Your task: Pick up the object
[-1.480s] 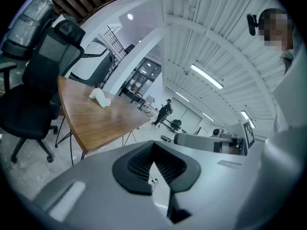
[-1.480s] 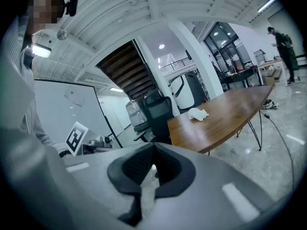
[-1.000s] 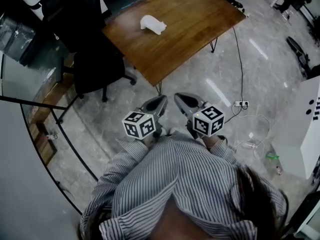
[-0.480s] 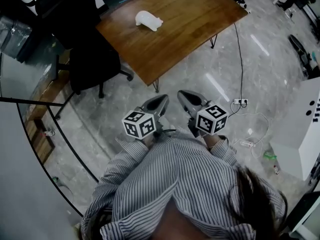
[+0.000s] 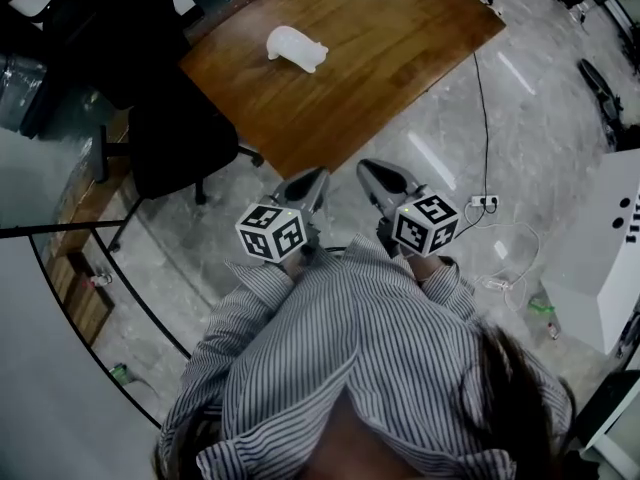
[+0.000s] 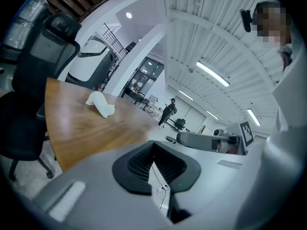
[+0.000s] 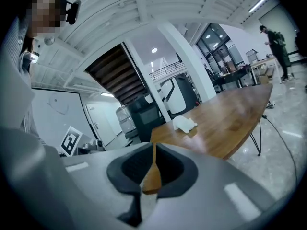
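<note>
A small white object [image 5: 297, 48] lies on the brown wooden table [image 5: 390, 38], towards its left end. Both grippers are held close to my chest over the floor, well short of the table's near edge. My left gripper [image 5: 318, 175] is shut and holds nothing. My right gripper [image 5: 366, 167] is also shut and holds nothing. The left gripper view shows the white object [image 6: 100, 104] far off on the table [image 6: 81, 128], beyond the left gripper [image 6: 154, 143]. Seen past the right gripper [image 7: 154, 145], the white object [image 7: 184, 123] rests on the table [image 7: 235, 119].
A black office chair [image 5: 165, 133] stands at the table's left end. A power strip [image 5: 483, 206] and cables lie on the tiled floor to the right. A white cabinet [image 5: 605, 258] stands far right. A glass partition runs along the left. A person [image 6: 168, 111] stands far off.
The table and the white object have drawn a little nearer and shifted left in the head view. Both grippers have edged forward towards the table, still shut.
</note>
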Demonstrator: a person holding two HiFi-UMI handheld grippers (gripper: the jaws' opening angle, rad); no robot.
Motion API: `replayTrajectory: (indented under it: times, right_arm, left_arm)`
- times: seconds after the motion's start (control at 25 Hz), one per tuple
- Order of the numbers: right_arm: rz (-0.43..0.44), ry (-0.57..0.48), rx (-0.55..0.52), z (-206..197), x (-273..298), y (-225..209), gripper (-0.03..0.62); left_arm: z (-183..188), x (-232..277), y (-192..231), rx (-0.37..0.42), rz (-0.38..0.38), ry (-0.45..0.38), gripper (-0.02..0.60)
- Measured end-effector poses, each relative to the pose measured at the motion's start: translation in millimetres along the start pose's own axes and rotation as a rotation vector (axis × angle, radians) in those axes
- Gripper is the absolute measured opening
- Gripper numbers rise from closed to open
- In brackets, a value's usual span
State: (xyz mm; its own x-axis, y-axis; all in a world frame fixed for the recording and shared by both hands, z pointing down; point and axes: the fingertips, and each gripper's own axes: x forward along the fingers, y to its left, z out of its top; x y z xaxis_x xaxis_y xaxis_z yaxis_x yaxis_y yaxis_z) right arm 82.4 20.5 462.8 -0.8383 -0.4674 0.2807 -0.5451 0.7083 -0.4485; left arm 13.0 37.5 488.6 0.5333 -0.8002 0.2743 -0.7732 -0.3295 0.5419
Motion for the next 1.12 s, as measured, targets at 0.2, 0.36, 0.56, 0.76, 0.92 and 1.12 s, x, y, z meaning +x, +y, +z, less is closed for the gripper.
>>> replayTrajectory:
  times: [0.2,0.36,0.56,0.76,0.92,1.12]
  right_arm:
    - [-0.077,-0.044,0.004,49,54,-26,0.011]
    - [-0.137,-0.064,0.039,73,98,-42,0.011]
    - [-0.159,-0.022,0.063,72,131,-47,0.011]
    - [-0.195,0.016,0.102,66,135,-67,0.011]
    - [-0.202,0.015,0.116,74,138,-81,0.011]
    - [-0.155,0.045,0.149,68,147,-86,0.011]
  left_arm:
    - [58,29,45,0.037,-0.049,0.028,0.003]
    - [87,47,83,0.067,-0.070,0.077,0.003]
    - [100,75,114,0.083,-0.088,0.140,0.030]
    - [100,100,138,-0.002,-0.072,0.159,0.064]
    - [109,116,180,-0.196,-0.003,0.125,0.152]
    - [116,141,224,-0.446,0.045,0.043,0.164]
